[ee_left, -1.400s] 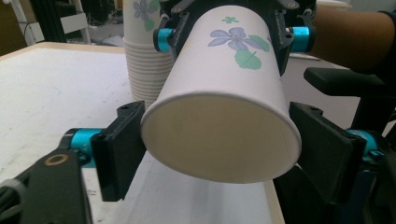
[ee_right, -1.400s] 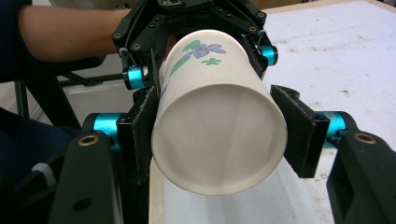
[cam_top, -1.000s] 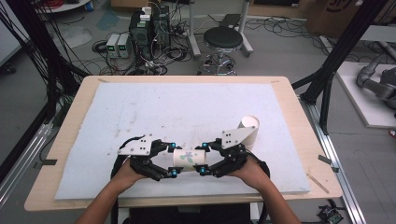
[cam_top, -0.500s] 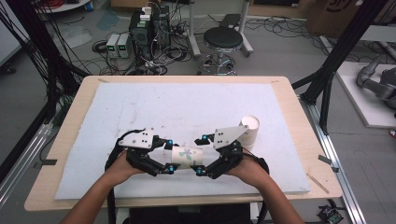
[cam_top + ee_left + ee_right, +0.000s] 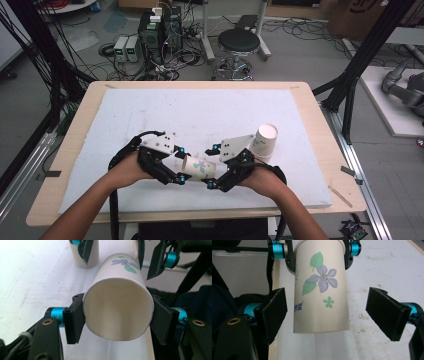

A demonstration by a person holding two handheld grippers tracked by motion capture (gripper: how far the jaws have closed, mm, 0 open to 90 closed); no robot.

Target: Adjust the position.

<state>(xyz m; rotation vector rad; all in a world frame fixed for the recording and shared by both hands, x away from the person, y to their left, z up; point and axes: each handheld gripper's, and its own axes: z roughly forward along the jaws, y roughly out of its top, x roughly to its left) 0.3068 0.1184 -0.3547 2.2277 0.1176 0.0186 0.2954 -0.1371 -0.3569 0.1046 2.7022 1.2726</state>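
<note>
A: What is closest to us?

B: Two hands come in from the bottom. The left tool point(image 5: 179, 164) holds a paper cup point(image 5: 199, 168) with a purple flower on it. The cup lies on its side, up off the desk point(image 5: 70, 205), between the two tools.

A: How tight is the left tool?

B: Its two black pads press on the cup near the open rim, one on each side. In the left gripper view you look right into the empty cup point(image 5: 118, 308), and the left tool point(image 5: 117, 322) is clamped around it.

A: And the right tool?

B: The right tool point(image 5: 212, 168) is wide open. Its jaws have just been opening. In the right gripper view the bottom end of the cup point(image 5: 321, 287) sits between the pads of the right tool point(image 5: 329, 315), but there is a gap on both sides. The pads do not touch it.

A: What is farther away?

B: A second paper cup point(image 5: 263, 141) stands upright on the white pad point(image 5: 200, 110) that covers the desk, just beyond the right hand. Past the desk, on the floor, there is a round black stool point(image 5: 239, 41) and boxes with many cables point(image 5: 150, 35).
</note>
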